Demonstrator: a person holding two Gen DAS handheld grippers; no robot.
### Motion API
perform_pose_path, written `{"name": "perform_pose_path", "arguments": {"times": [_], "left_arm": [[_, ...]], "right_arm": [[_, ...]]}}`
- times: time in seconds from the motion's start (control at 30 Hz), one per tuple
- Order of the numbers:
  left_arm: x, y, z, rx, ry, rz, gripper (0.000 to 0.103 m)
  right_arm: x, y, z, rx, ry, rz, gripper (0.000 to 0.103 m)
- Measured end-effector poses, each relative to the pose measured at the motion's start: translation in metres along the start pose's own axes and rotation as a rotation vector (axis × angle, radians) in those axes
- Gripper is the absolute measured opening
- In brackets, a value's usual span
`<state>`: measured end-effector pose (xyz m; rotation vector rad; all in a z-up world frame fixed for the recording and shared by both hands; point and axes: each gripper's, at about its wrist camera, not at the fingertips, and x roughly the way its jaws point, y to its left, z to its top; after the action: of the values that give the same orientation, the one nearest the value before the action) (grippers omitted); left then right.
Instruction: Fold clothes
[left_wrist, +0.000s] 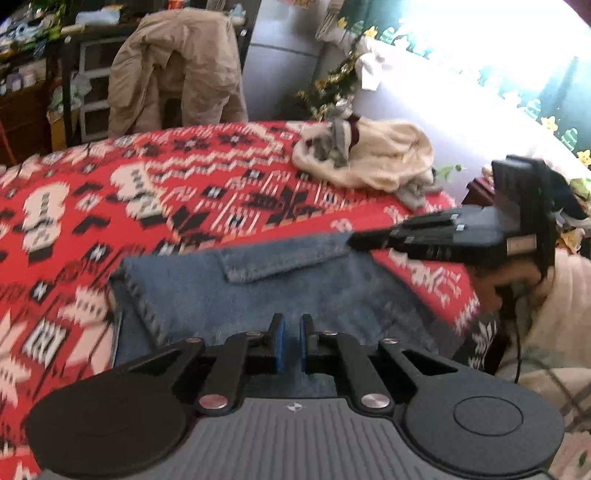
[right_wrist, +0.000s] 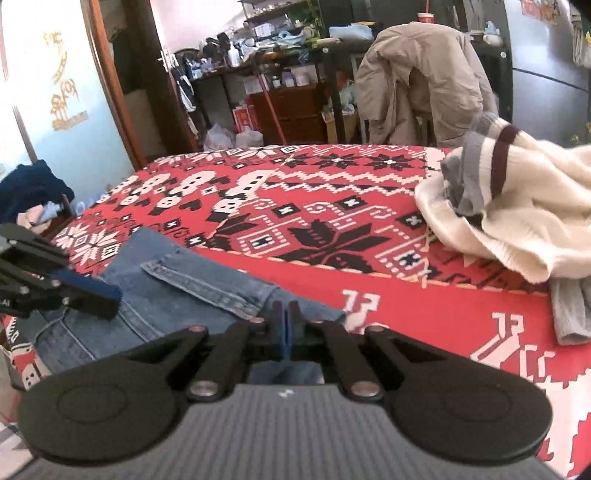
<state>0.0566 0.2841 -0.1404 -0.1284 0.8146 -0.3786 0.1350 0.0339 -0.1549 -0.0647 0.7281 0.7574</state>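
With the jeans (right_wrist: 177, 291) lying at the near edge of the red patterned blanket (right_wrist: 332, 221), keep the right gripper (right_wrist: 285, 328) pinched shut on the denim hem while the left gripper (left_wrist: 291, 343), jaws slightly parted and empty, steadies the fold.

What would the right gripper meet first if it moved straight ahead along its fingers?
Probably the jeans: the right gripper points at their edge, jaws shut. Beyond lies the red patterned blanket. Whether the jaws already pinch denim is unclear.
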Motion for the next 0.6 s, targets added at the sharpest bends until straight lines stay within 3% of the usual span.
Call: {"name": "perform_pose_path", "arguments": {"times": [0.13,0.23,0.33,0.43,0.5,0.6], "left_arm": [[-0.005,0.001,-0.009,-0.022,0.001,-0.001,0.006],[-0.003,-0.004,-0.010,-0.012,0.000,0.004,0.006],[0.000,-0.009,-0.011,-0.002,-0.001,0.009,0.006],[0.001,-0.011,-0.017,0.019,-0.002,0.022,0.009],[-0.004,0.000,-0.027,0.003,-0.007,0.012,0.003],[-0.012,0.019,-0.041,-0.052,-0.008,-0.001,0.003]], "right_arm": [[-0.014,-0.010,-0.008,-0.007,0.036,-0.091,0.002],[-0.046,0.004,-0.011,0.020,-0.026,0.008,0.002],[-0.058,0.036,-0.016,-0.044,-0.030,0.094,0.002],[-0.044,0.062,-0.021,-0.118,-0.001,0.101,0.003],[-0.032,0.061,-0.030,-0.124,0.019,0.068,0.001],[-0.029,0.053,-0.040,-0.126,0.023,0.050,0.000]]}}
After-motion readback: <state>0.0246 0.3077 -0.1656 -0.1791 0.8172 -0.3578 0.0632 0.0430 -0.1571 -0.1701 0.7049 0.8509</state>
